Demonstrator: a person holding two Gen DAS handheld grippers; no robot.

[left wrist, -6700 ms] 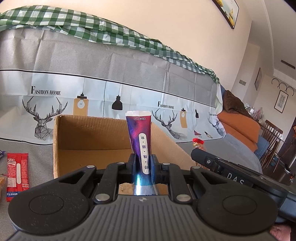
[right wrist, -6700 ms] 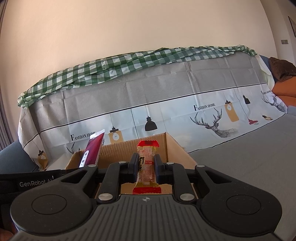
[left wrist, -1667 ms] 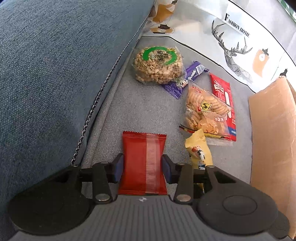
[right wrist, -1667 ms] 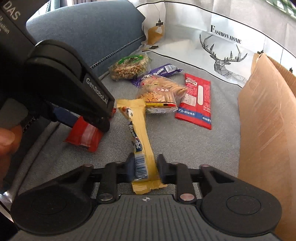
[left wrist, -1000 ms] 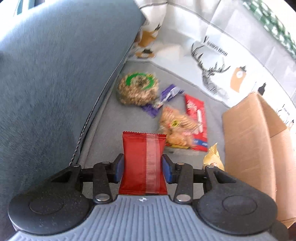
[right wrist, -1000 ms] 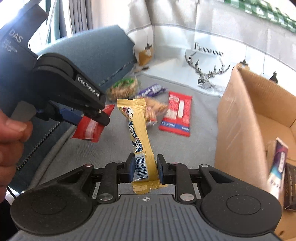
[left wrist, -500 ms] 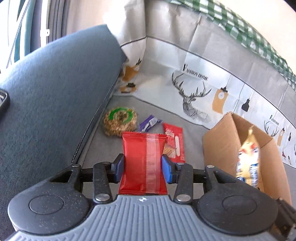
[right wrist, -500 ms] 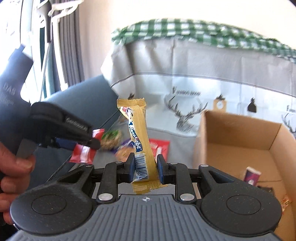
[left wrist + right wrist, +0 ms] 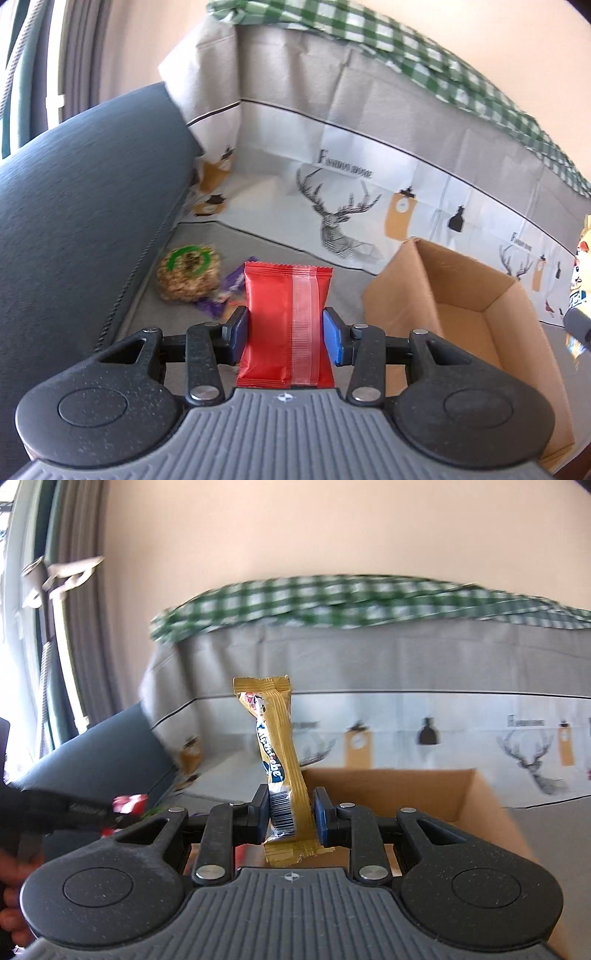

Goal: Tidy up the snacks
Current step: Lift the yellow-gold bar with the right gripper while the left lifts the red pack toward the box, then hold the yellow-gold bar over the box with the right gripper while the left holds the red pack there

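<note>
My left gripper is shut on a red snack packet, held upright above the grey sofa seat. The open cardboard box stands to its right. My right gripper is shut on a long yellow snack bar, which stands upright over the near edge of the cardboard box. The left gripper and its red packet show at the left of the right wrist view, blurred. A slice of the yellow bar shows at the right edge of the left wrist view.
A round puffed-grain snack and a purple wrapper lie on the seat by the dark blue armrest. A deer-print cover hangs over the sofa back. A hand shows at the far left.
Both grippers rose and tilted up with their snacks. The right gripper swung right until the box lay straight ahead; the loose snacks on the seat dropped out of its view.
</note>
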